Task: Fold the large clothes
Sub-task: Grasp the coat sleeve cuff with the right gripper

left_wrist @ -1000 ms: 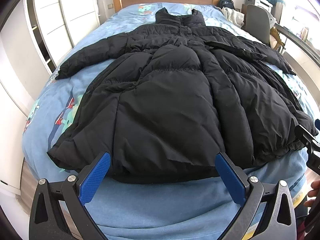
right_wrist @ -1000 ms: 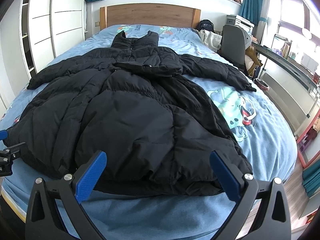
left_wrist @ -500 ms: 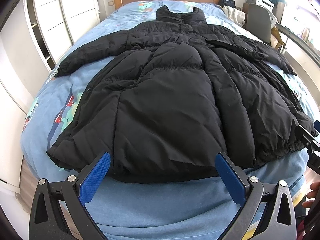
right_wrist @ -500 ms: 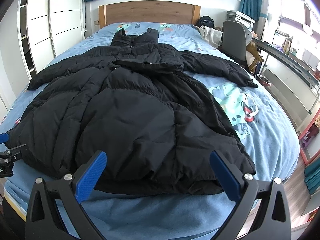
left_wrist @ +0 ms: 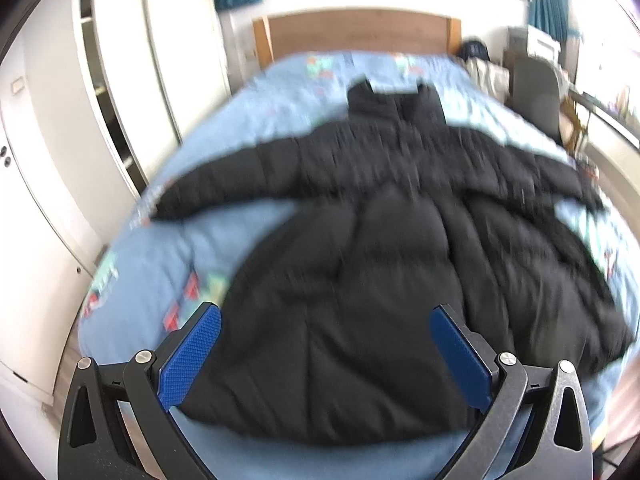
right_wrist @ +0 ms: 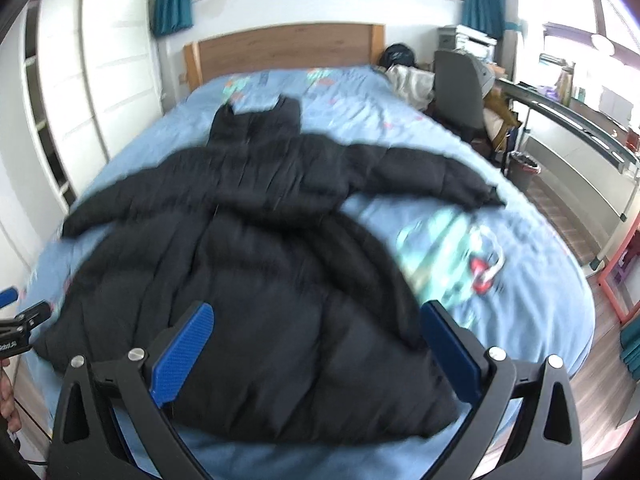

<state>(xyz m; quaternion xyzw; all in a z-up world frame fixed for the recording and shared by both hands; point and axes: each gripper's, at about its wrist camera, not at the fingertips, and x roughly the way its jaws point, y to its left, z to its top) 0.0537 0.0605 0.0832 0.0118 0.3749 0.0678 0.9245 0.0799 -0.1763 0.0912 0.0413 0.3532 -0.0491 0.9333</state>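
Both views now higher and blurred, hand-held grippers (left_wrist: 324, 354) (right_wrist: 316, 350) spread over flat black coat (left_wrist: 380, 280).

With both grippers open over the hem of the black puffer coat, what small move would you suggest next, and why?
Probably lower the left gripper and right gripper onto the hem and close on it. Both are open and holding nothing, hovering above the bottom edge of the black puffer coat, which lies flat and unfolded on the blue bed, sleeves spread out. Both views are motion-blurred, so the exact gap is unclear.
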